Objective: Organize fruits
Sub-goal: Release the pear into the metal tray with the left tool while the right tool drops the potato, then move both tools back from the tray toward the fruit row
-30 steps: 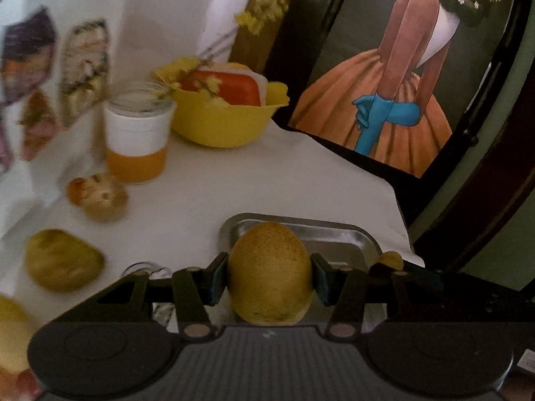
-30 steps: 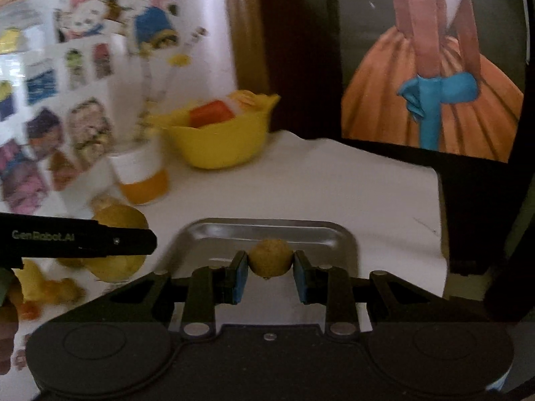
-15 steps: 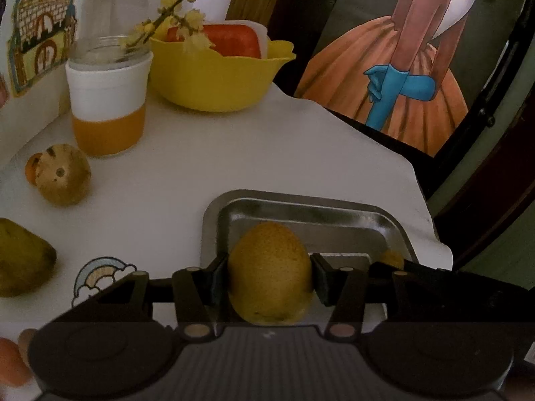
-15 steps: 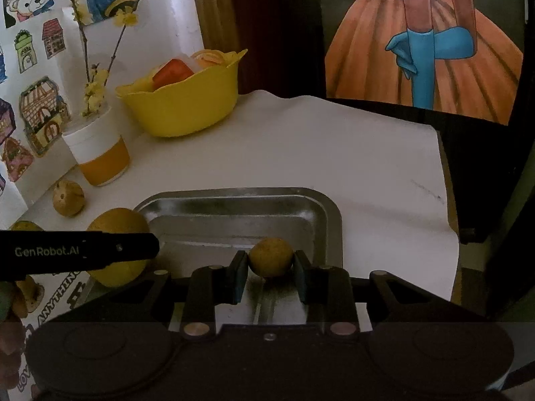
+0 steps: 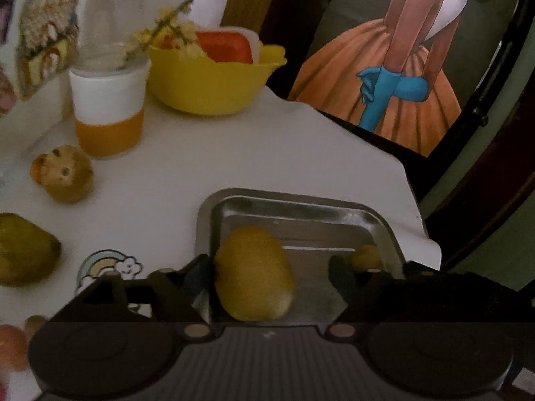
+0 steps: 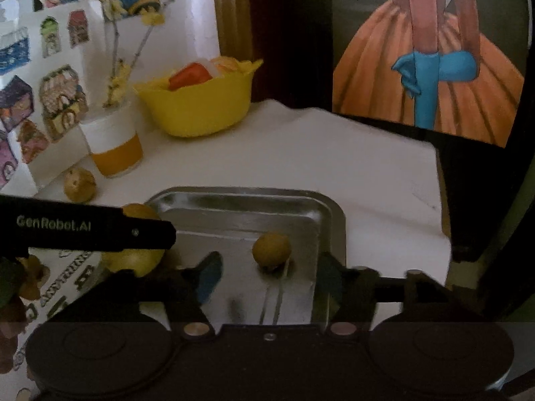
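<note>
With both grippers spread and released, large yellow oval fruit (image 5: 252, 274) and small round yellow fruit (image 6: 271, 250) rest loose in shallow metal tray (image 6: 329, 214); withdrawing fingers could nudge either, rolling it.

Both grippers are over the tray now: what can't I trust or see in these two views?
- Left wrist view: the small round fruit is half hidden behind the left gripper's right finger.
- Right wrist view: the large yellow fruit is crossed by the left gripper's black finger; whether it rests on the metal tray is unclear.
- Left wrist view: fruits at the left edge are cut off and blurred.
- Yellow bowl: contents blurred.
</note>
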A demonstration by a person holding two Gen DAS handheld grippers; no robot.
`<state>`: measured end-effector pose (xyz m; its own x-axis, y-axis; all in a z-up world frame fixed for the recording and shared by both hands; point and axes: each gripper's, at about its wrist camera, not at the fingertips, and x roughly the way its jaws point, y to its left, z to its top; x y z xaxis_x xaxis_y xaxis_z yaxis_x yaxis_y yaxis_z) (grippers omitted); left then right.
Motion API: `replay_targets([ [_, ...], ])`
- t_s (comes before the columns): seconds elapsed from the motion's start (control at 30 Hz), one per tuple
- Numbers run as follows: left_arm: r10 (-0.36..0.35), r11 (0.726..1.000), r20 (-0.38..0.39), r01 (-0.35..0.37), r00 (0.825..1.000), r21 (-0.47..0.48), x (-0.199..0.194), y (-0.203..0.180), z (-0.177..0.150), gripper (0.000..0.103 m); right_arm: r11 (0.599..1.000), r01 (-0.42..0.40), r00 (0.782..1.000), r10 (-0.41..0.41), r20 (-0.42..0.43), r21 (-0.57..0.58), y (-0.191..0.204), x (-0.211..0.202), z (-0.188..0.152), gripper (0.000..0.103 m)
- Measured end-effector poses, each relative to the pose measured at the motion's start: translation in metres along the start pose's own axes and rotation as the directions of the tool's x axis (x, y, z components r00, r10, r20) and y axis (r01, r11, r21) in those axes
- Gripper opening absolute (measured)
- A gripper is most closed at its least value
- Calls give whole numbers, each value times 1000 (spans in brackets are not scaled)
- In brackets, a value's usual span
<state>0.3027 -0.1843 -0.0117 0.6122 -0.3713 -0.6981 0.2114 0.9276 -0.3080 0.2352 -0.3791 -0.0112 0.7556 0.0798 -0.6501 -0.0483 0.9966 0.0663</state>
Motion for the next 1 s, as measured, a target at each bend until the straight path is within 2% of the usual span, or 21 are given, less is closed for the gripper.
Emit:
replay_targets([
  [0.1, -14, 1000, 22, 14, 1000, -22, -21, 6, -4, 89, 1000, 0, 999, 1, 47, -22, 8, -25, -3, 88],
  [0.17, -22, 999, 56, 24, 998, -33, -39, 9, -7, 95, 999, 3, 996, 0, 87, -39, 15, -44, -6, 99],
  [0.27, -5, 1000, 112, 6, 994, -14, -67, 11, -13, 101, 998, 17, 990, -9, 137, -58, 25, -70, -9, 102],
  [0.43, 25, 1000, 180, -24, 983, -6, -112, 19, -24, 102, 999, 8, 984, 1, 181, -48, 42, -105, -14, 102],
  [0.6, 75, 997, 225, -76, 971, -2, -156, 42, -50, 103, 999, 7, 981, 0, 193, -32, 69, -135, -28, 102],
  [0.77, 129, 992, 209, -129, 969, -16, -188, 70, -76, 103, 1000, -4, 986, 6, 166, -12, 94, -155, -48, 102],
  [1.0, 188, 982, 167, -182, 968, -53, -216, 107, -109, 103, 999, -24, 994, 28, 105, -41, 127, -172, -79, 102],
])
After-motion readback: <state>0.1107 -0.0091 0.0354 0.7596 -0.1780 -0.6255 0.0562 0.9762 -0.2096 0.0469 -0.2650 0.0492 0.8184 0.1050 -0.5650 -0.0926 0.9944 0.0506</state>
